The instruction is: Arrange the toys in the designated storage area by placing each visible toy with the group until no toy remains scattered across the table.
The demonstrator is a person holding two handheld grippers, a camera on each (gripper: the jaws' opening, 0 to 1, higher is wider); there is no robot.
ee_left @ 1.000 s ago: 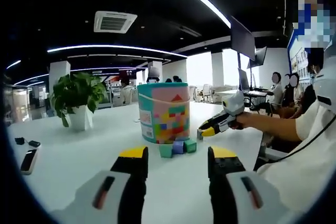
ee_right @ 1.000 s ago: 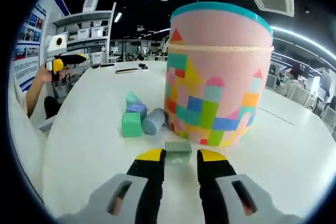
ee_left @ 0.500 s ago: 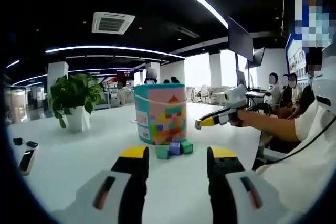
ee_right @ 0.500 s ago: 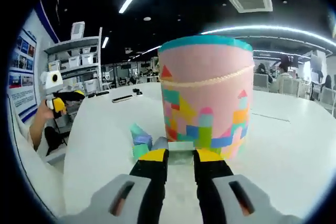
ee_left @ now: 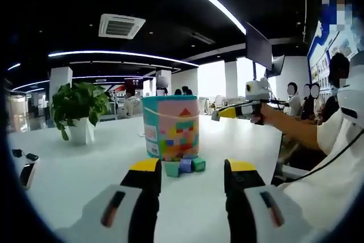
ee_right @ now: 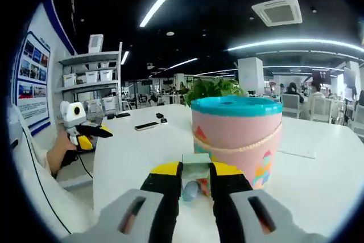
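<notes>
The pale green block [ee_right: 196,167] was clamped between the jaws of your right gripper [ee_right: 196,170], lifted above the white table [ee_right: 318,163], in front of the pink toy bucket [ee_right: 239,140]. At the foot of the bucket, three blocks [ee_left: 184,166] lay touching each other. Your left gripper [ee_left: 192,170] had its jaws apart, holding nothing, near a potted plant [ee_left: 79,109].

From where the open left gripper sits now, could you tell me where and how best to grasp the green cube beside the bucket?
Grip the green cube across its two flat side faces, coming in low from the near, open side. It is the leftmost of the row of blocks, a purple block close on its right and the pink patterned bucket behind, so only the front seems free. The left gripper already points roughly that way.
</notes>
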